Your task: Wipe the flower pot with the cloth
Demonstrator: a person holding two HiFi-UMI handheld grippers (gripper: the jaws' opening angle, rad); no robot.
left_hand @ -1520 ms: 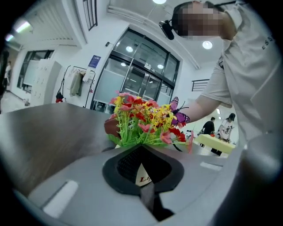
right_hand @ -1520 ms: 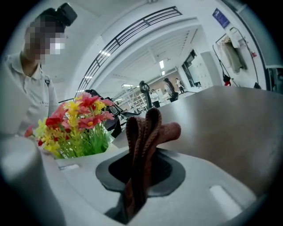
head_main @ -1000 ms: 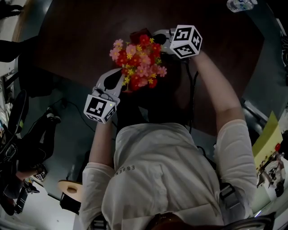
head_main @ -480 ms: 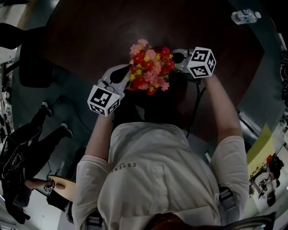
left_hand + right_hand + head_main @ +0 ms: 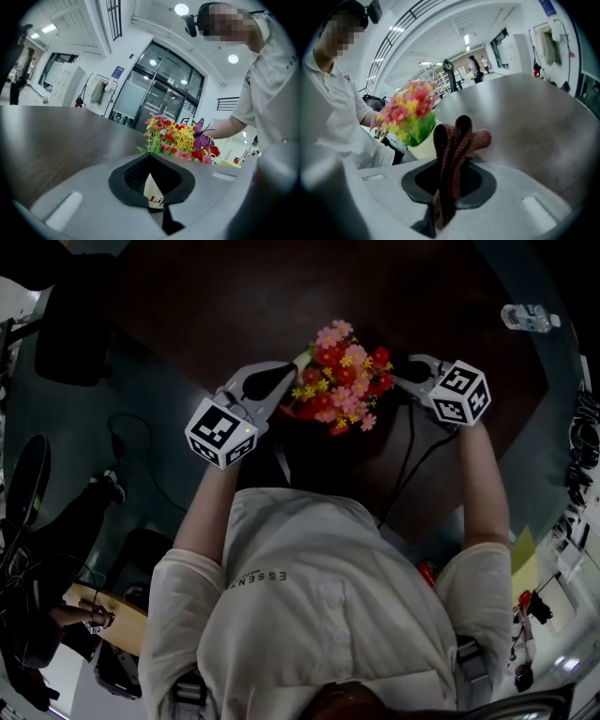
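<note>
Flower pot [image 5: 153, 193] sits between the two tongs at the near edge of the bench [image 5: 216, 306], a dark brown top with fine wood grain; whether it rests on it or hangs clear, cannot tell; pot wall cream, smooth, thin, with red lettering. Bouquet [image 5: 342, 371] of small artificial flowers, pink, red and yellow on green stems, domed; a purple butterfly [image 5: 202, 136] on its far side. Left tongs [image 5: 298, 365] come in from 8 o'clock of the flowers, pressed together with the pot's rim pinched between black mesh pads. Right tongs [image 5: 449, 164] at 3 o'clock of the flowers, clamped on the cloth [image 5: 457, 136]: reddish-brown, ribbed knit, folded into soft rounded loops that stand up out of the pads, apart from the pot. Clear plastic bottle [image 5: 530, 317] lies at 2 o'clock, well apart.
</note>
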